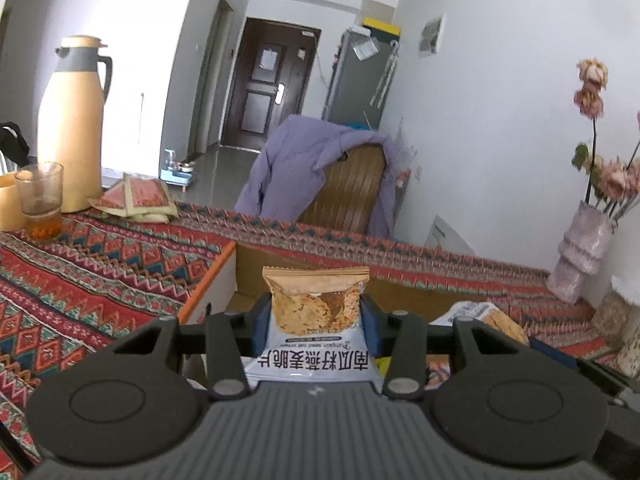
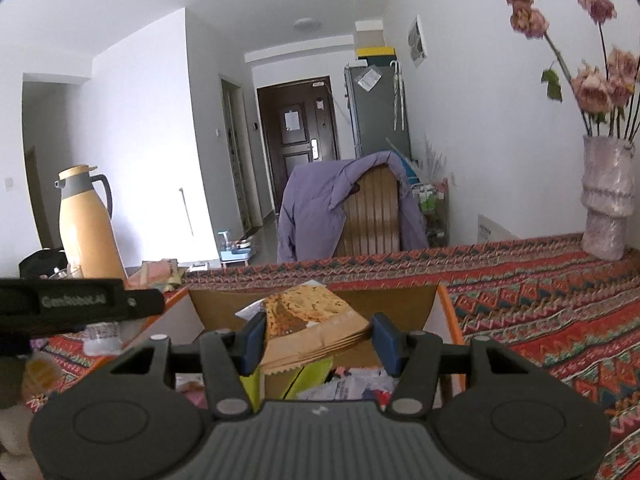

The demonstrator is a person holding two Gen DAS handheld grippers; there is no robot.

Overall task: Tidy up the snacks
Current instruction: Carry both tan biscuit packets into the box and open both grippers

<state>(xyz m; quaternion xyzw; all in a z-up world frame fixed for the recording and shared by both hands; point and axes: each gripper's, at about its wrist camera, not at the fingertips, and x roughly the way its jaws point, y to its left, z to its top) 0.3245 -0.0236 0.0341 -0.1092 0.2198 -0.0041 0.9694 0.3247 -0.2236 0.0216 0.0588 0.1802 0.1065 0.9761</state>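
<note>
Both grippers, left (image 1: pixel 316 320) and right (image 2: pixel 318 338), each clamped a crisp packet (image 1: pixel 316 304) (image 2: pixel 308 320) above the box (image 2: pixel 432 300), seemingly mid-loading, release inside it apparently next.

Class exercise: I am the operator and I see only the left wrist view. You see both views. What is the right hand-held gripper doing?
Observer: The right hand-held gripper is shut on a brown-edged crisp packet, held over the open cardboard box.
Operator: What lies in the box under it?
Observer: Loose wrappers, among them a yellow-green one and a white printed one.
Operator: Where is my gripper relative to that?
Observer: The left hand-held gripper, shut on its pumpkin seed oat crisp packet, shows in the right wrist view as a black body at the left edge, left of the box.
</note>
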